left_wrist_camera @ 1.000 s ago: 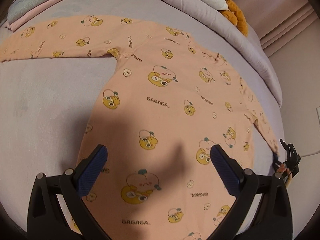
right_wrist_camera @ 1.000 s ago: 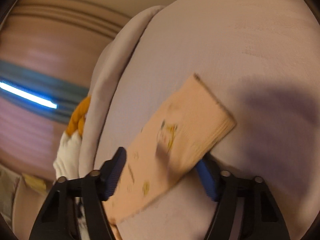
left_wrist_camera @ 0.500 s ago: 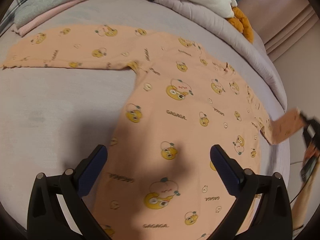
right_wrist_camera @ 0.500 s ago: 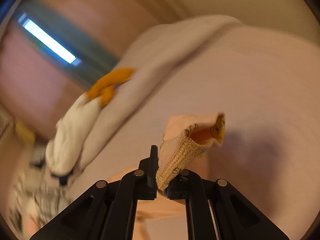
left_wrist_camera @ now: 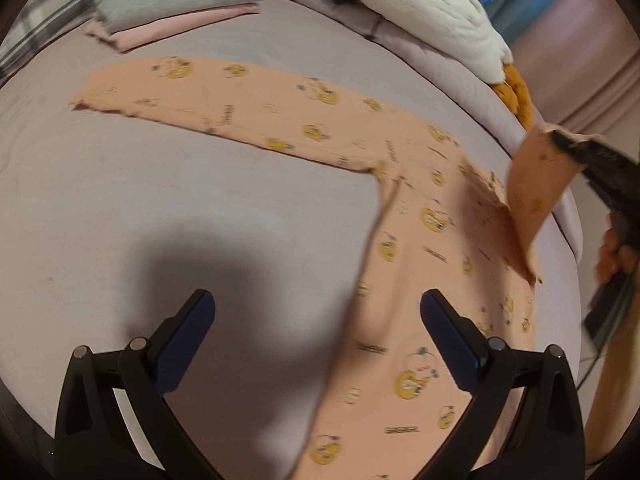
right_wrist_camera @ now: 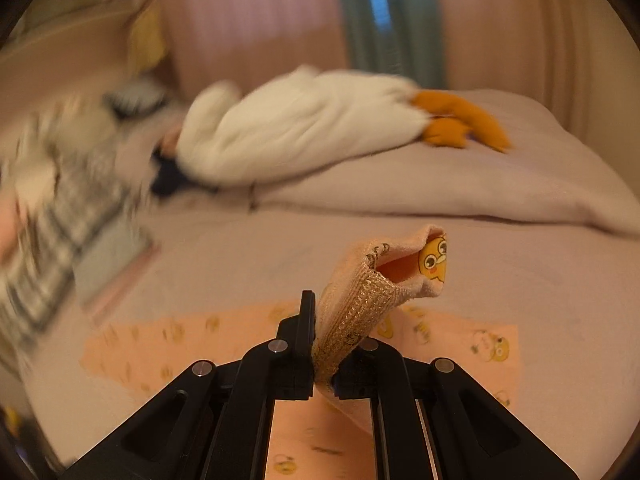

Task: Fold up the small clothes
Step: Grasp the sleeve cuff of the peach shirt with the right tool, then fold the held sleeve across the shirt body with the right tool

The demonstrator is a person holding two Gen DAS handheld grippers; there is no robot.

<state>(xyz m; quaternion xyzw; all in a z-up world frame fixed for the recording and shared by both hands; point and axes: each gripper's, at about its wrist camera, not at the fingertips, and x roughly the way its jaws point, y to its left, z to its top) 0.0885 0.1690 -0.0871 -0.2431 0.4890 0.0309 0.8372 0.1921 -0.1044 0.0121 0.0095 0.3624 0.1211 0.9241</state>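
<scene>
Both tools: right tool [right_wrist_camera: 322, 364] clamping sleeve cuff [right_wrist_camera: 384, 280], left tool [left_wrist_camera: 318, 344] wide, empty.

Folded clothes [left_wrist_camera: 176, 12] lie behind the shirt [left_wrist_camera: 420, 240].

Home bedroom. Bed [left_wrist_camera: 120, 208] with lilac sheet fills the view under the left gripper; rumpled duvet [right_wrist_camera: 460, 184] and a white plush [right_wrist_camera: 304, 128] with orange feet lie ahead of the right gripper, pink curtains [right_wrist_camera: 260, 20] behind them. Folded clothes [left_wrist_camera: 172, 12] stacked far ahead-left, beside a plaid pillow [left_wrist_camera: 24, 36]
</scene>
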